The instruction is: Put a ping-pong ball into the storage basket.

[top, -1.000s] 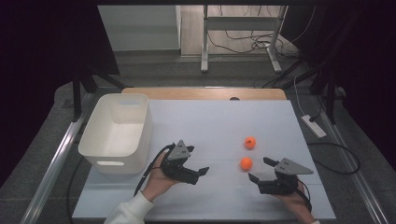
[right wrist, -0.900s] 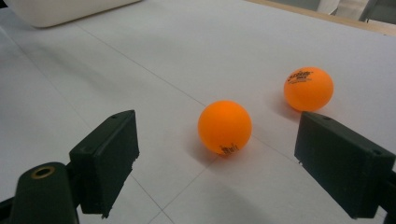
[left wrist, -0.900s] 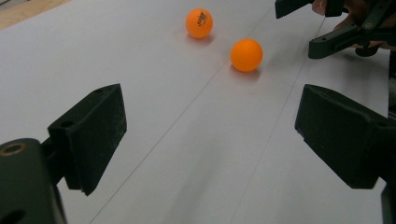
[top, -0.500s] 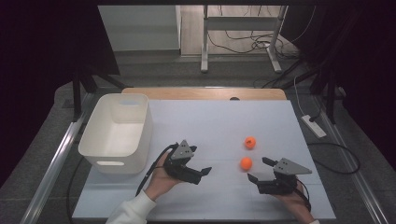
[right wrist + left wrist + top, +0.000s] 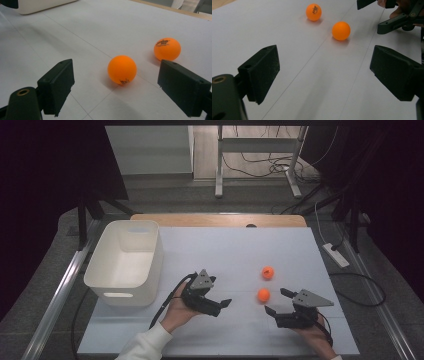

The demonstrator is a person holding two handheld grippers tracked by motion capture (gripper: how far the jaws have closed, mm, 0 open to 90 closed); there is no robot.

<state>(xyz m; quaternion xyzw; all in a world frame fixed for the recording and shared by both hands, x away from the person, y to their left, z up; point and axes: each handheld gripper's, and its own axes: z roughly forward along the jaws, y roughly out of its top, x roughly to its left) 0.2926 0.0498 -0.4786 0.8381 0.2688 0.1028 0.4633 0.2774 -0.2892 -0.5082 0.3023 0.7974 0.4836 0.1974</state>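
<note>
A: How were the jaws just then?

B: The right gripper (image 5: 276,301) had its jaws spread wide and empty, the near ball (image 5: 122,69) sitting on the bench (image 5: 225,250) between and just ahead of them. Compared with a second before, it had barely shifted. The left gripper (image 5: 220,306) was open too and had crept slightly toward the balls.

A: So no grasp yet?

B: None. I'd judge the right one was lined up to close on that near ball.

A: Anything in the way?

B: The far ball (image 5: 167,49) lay near the first, just apart, close to the right-hand jaw in the right gripper view; it could get nudged. The white tub (image 5: 125,262) stood well apart at the left.
</note>
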